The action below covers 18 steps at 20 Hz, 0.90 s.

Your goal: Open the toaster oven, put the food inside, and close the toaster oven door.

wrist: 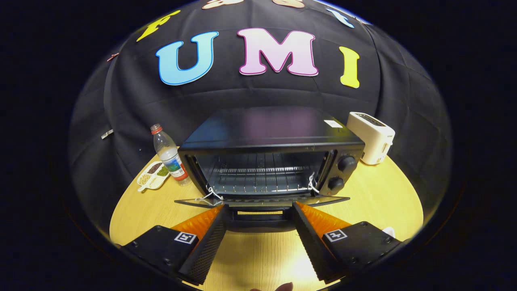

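Your hand-held gripper (258,212) is spread wide, holding nothing — its two fingers flank the handle (258,217) of the toaster oven's door (262,201), one fingertip at each end of it, and you cannot tell from here whether they touch it. The door is dropped down flat toward you, so the toaster oven (270,157) stands open at the middle of the tabletop (375,194), close to its far edge. Inside, a wire rack (258,180) sits bare, with white cords at both front corners of the opening. Two knobs (346,163) stack on the oven's right panel.

Toward the far left corner of the tabletop, a clear water bottle (169,155) with a red cap stands upright just beside the oven, and a small divided tray (152,176) of beans or grains lies beside the bottle — nearer the left edge. At the far right corner stands a white toaster (371,137), just beside the oven.
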Available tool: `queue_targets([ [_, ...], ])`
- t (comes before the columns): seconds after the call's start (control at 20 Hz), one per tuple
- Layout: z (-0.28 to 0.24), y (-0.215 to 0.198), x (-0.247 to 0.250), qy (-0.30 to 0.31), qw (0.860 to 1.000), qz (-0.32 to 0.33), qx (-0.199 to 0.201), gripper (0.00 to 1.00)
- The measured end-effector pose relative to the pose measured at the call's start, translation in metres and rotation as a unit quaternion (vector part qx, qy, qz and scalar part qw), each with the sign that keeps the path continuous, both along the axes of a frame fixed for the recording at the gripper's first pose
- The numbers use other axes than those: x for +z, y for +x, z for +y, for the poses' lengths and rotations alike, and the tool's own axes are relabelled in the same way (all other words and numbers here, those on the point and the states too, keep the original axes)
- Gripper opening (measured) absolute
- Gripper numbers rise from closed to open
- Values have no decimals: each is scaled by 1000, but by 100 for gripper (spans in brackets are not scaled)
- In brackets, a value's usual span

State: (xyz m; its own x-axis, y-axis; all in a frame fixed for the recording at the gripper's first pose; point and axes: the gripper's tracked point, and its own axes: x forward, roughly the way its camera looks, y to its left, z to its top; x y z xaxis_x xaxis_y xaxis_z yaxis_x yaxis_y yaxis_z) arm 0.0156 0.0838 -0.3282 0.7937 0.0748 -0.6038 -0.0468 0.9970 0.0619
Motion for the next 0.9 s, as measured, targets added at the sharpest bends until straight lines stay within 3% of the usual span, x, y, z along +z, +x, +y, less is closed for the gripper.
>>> queue_targets([
  [0.5,-4,-60,-58,2,996,94,-4,98],
  [0.9,-12,-103,-30,14,995,101,24,98],
])
